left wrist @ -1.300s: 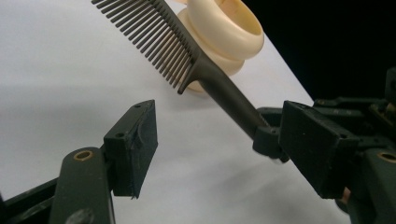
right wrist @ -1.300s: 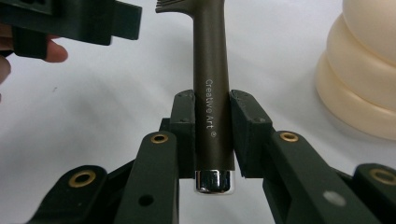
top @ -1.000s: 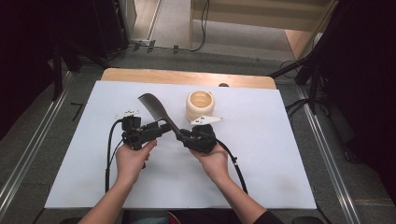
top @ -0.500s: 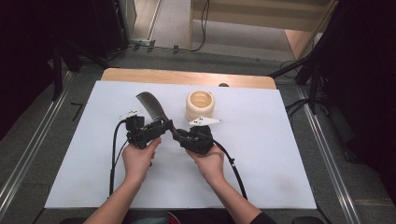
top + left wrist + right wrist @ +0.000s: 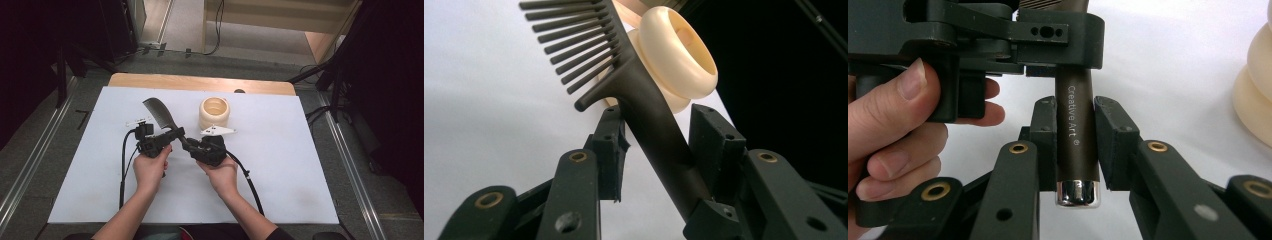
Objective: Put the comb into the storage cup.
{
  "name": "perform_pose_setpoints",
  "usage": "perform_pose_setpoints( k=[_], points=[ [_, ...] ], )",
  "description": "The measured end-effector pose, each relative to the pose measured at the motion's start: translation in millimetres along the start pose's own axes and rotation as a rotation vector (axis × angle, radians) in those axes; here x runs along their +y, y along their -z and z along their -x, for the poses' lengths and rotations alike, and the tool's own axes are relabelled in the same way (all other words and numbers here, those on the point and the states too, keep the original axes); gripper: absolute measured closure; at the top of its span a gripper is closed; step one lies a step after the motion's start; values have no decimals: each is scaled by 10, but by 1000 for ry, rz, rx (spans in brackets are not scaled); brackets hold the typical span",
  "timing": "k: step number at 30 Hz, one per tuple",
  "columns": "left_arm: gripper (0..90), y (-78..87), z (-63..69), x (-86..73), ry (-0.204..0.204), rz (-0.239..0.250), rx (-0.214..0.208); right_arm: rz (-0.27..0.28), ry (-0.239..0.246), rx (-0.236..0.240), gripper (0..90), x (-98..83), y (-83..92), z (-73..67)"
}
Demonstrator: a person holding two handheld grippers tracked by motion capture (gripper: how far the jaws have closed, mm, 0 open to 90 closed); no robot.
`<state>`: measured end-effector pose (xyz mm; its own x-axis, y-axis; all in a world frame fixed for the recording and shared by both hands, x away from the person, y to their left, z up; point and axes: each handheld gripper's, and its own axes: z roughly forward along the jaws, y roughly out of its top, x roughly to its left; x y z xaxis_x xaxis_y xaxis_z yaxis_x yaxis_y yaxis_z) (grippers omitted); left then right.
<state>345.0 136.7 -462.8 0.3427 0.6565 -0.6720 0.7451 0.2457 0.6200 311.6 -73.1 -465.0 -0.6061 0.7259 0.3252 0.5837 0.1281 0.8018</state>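
A dark brown comb (image 5: 159,114) with a round handle is held up over the white table sheet (image 5: 290,170). My left gripper (image 5: 175,134) is shut on the handle just below the teeth; in the left gripper view the comb (image 5: 644,100) runs up between the jaws of the left gripper (image 5: 661,142). My right gripper (image 5: 192,145) is shut on the handle's lower end. In the right gripper view the comb's handle (image 5: 1075,90) reads "Creative Art" and ends in a chrome cap between the jaws of the right gripper (image 5: 1075,142), with the left gripper (image 5: 1060,32) clamped above.
A cream ribbed round holder (image 5: 214,112) stands just behind the right gripper, also seen behind the comb as the cream holder (image 5: 679,55) and at the right edge as the cream holder (image 5: 1255,90). A wooden table edge (image 5: 200,82) runs along the back. Cables trail toward the person.
The right gripper has slid slightly left along the handle toward the left gripper, and the comb head has shifted a little left. Both hands otherwise stay put.
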Motion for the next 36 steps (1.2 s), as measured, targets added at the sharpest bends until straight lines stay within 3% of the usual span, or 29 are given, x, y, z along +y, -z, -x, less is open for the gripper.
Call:
perform_pose_setpoints(
  k=[3, 6, 15, 22, 29, 36],
  points=[
    [629, 10, -12, 9, 21, -1, -18, 1, 8, 4, 703, -4, -2, 2],
    [653, 25, -42, 20, 70, -3, -51, -3, 15, 6, 703, -5, -4, 5],
    [715, 48, -65, 37, 115, -8, -118, -9, 50, 14, 700, -13, -11, 13],
    [729, 51, -52, 39, 106, -15, -136, -25, 64, 37, 676, -8, -1, 36],
    [729, 74, -63, 66, 96, -8, -126, -63, 68, 64, 491, -4, 43, 82],
    [729, 96, -86, 87, 92, -2, -114, -71, 106, 86, 439, -6, 94, 103]
  ],
)
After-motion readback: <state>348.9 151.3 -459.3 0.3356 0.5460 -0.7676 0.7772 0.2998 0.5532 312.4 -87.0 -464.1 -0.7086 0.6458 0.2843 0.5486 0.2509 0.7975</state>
